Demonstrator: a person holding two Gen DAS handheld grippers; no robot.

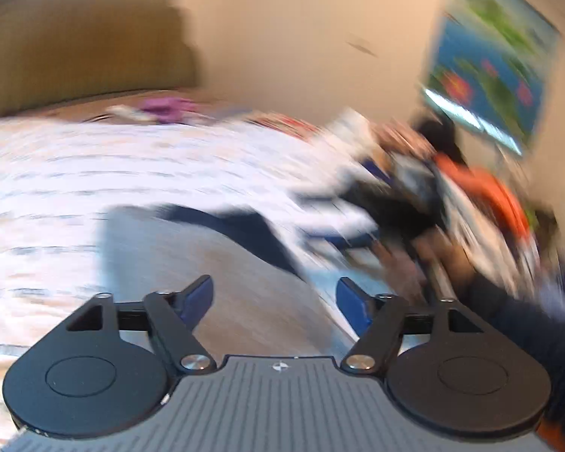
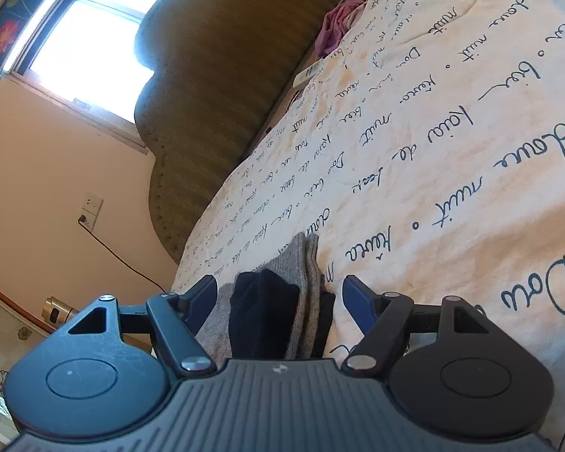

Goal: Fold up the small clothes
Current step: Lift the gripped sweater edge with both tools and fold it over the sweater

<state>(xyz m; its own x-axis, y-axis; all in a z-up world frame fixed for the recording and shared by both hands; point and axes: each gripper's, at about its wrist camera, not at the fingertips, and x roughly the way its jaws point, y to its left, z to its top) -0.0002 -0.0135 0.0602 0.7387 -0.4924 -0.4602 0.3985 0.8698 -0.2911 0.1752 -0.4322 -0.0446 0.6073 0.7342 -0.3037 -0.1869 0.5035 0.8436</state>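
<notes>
A grey and black small garment [image 2: 278, 301] lies folded on the cream bedspread [image 2: 452, 150] with script writing. My right gripper [image 2: 278, 297] is open, its blue fingers on either side of the garment, not closed on it. In the blurred left wrist view the same grey garment [image 1: 222, 271] with a dark part [image 1: 241, 226] lies on the bedspread [image 1: 56, 188]. My left gripper [image 1: 275, 297] is open and empty above the grey cloth.
A heap of mixed clothes [image 1: 414, 188], with orange and black pieces, lies to the right on the bed. A padded olive headboard [image 2: 214, 75] stands at the bed's far end. A pink garment [image 2: 339, 22] and a white remote [image 2: 309, 73] lie near it.
</notes>
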